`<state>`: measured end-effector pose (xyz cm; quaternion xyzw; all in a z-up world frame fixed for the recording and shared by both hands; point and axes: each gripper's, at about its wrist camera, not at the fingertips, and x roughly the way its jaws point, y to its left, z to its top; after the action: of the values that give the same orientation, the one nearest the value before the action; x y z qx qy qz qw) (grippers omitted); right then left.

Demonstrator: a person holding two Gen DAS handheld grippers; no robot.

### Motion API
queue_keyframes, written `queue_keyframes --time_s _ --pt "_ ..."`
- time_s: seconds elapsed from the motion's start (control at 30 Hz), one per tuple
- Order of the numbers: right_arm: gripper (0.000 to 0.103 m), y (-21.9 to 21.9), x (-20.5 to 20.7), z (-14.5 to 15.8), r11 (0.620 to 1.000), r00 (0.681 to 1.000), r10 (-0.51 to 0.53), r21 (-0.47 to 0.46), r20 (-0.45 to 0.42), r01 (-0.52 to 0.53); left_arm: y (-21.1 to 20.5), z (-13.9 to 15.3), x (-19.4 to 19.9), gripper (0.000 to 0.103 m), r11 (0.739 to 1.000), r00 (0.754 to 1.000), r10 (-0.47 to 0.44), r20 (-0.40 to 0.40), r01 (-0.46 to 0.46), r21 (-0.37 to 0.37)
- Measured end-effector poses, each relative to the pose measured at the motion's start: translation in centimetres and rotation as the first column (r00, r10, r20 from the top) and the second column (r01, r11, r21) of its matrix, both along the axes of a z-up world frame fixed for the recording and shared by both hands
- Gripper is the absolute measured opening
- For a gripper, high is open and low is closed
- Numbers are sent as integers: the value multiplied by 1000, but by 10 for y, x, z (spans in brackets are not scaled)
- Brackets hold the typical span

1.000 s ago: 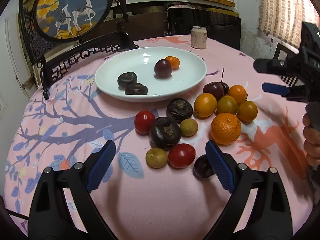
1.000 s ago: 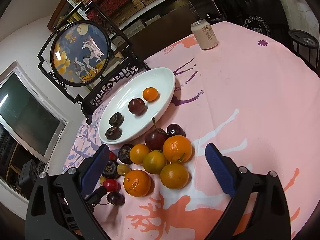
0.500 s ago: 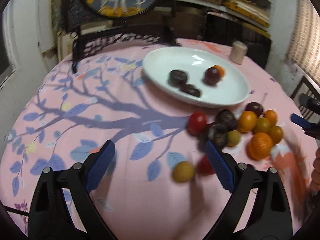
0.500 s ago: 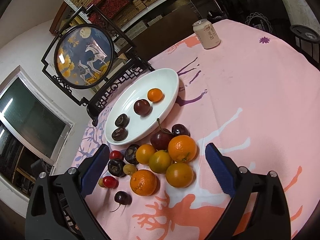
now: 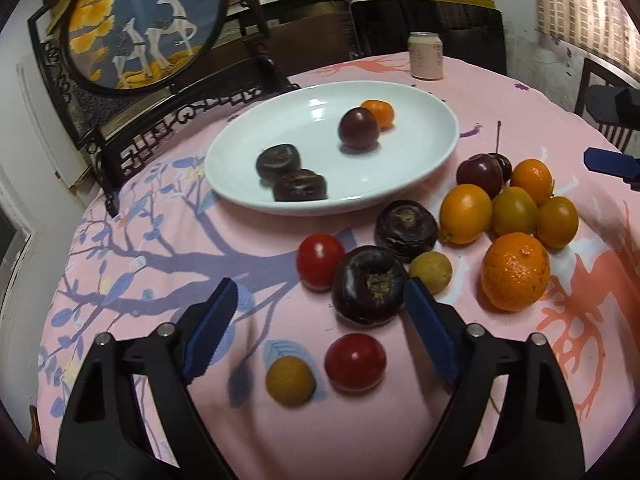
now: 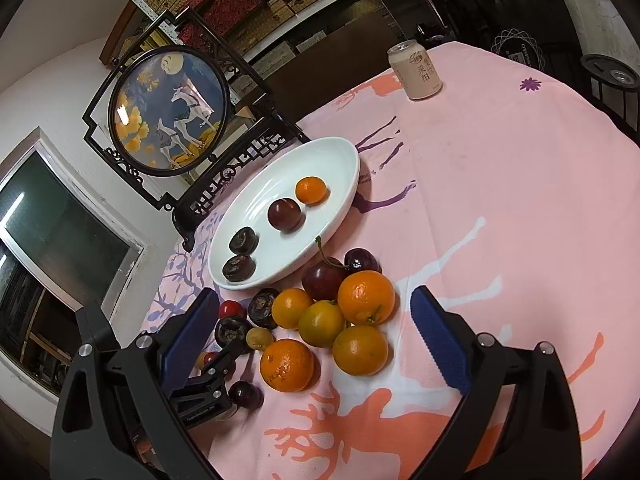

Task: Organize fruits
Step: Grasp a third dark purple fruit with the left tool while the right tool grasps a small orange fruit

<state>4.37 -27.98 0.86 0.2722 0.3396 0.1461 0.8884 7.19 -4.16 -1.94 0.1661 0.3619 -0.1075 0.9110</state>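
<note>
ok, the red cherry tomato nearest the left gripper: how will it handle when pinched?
The red cherry tomato looks round and glossy, so it will likely roll if nudged and may slip between the fingers. Probably soft-skinned, so a hard squeeze risks bursting it.

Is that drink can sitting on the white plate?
No, the can stands on the pink tablecloth beyond the white plate, which holds only four fruits.

Half a second ago the left gripper (image 5: 320, 332) was swung away, the fruit off beyond its right finger (image 5: 430, 330). Now the red tomato (image 5: 355, 362) and yellow-brown fruit (image 5: 290, 380) lie between its spread fingers, the dark fruit (image 5: 370, 290) seemingly just ahead.
</note>
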Motion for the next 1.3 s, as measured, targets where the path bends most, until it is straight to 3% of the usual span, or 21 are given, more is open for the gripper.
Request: queue_keyframes --time_s 0.17,0.27,0.4,0.47,0.7,0.83,0.9,0.97,1.1,1.2,1.27,1.3 --pt "96 0 0 0 1000 1000 -2 0 -2 2 -6 -1 1 68 999 999 -48 -23 47 -19" --pt "96 0 0 -1 1000 1000 -4 -5 -2 4 -4 -7 8 63 995 992 -85 -93 80 -59" --pt "96 2 0 0 1000 1000 -3 -21 2 3 -4 -7 9 56 994 992 -87 -92 81 -72" --pt "96 3 0 0 999 1000 0 -38 -1 0 -2 -6 9 44 991 990 -100 -104 90 -100" --pt "96 11 3 -5 997 999 36 -71 -24 -37 7 -6 8 44 993 993 -60 -100 49 -110" --pt "96 12 3 -12 996 998 43 -72 -51 -47 10 -8 13 50 992 992 -48 -117 34 -120" --pt "93 11 2 -16 997 997 43 -66 -66 -47 10 -6 13 51 991 993 -49 -104 35 -129" --pt "84 10 2 -21 996 995 48 -67 -85 -53 10 -6 15 65 992 995 -34 -93 21 -127" --pt "69 16 7 -31 993 988 83 -70 -134 -93 14 -9 23 66 989 992 -16 -127 -4 -150" --pt "65 23 11 -36 988 982 96 -103 -161 -113 16 -8 24 56 985 991 -24 -133 1 -175" --pt "55 25 12 -40 986 980 93 -121 -173 -115 14 -9 24 42 981 988 -51 -146 22 -195" --pt "54 25 11 -39 985 981 90 -132 -170 -113 13 -9 24 42 981 988 -53 -144 24 -192"
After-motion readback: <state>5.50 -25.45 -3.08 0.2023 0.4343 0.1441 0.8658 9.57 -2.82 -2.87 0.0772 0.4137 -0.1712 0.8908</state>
